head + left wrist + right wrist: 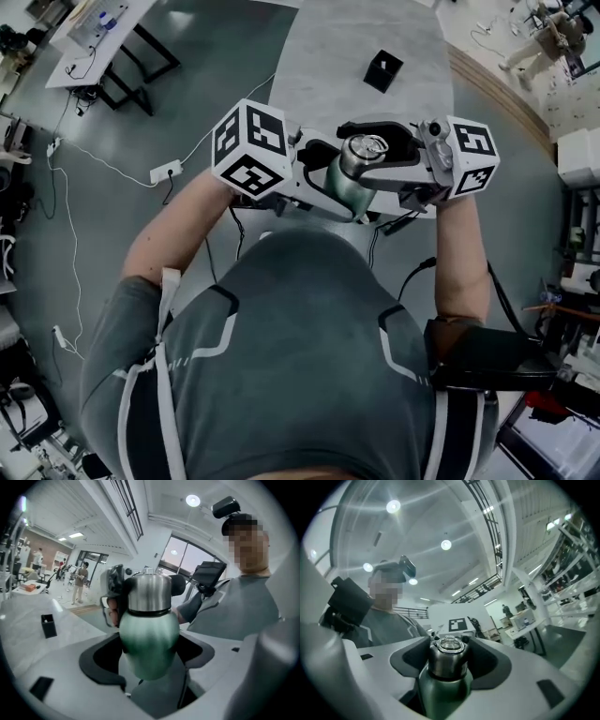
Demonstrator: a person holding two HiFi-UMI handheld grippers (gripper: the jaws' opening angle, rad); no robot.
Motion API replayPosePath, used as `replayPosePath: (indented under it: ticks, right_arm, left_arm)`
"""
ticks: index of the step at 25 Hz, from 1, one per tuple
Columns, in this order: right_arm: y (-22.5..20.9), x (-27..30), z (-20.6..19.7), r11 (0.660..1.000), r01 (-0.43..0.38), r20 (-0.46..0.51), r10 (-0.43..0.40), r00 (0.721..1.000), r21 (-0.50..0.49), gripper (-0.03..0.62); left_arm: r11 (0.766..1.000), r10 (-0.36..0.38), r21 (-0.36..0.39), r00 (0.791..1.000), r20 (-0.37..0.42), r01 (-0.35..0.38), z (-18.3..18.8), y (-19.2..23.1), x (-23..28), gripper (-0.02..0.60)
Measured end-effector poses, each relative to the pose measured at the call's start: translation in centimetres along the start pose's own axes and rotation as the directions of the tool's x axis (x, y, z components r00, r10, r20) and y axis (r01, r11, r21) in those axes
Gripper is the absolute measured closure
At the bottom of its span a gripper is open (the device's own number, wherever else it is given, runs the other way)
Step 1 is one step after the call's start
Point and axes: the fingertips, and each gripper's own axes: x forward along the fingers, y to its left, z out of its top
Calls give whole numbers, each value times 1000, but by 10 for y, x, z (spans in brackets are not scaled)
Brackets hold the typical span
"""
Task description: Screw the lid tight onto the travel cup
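Large open lab or workshop hall with a high ceiling, work benches and trailing cables.

The grey floor point(112, 131) was crossed by loose white cables point(70, 216) running near a power strip point(165, 172). A white work table point(94, 28) cluttered with small gear stood to one side, and a pale, stone-patterned table point(347, 47) lay ahead. Overhead, a high white ceiling carried round lights point(393, 506) and a railed upper walkway point(480, 588). Tall windows point(187, 557) filled one wall. More benches loaded with boxes and equipment point(520, 620) stood well off, and a person point(80, 581) stood in the distance among the furniture.
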Motion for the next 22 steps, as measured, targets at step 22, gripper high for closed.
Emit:
replayPosePath:
  ticks: [22]
  right_arm:
    - [-5, -14, -9, 995, 77, -11, -78, 997, -64, 269]
  left_arm:
    - [987, -148, 68, 988, 48, 145, -9, -9, -16, 215]
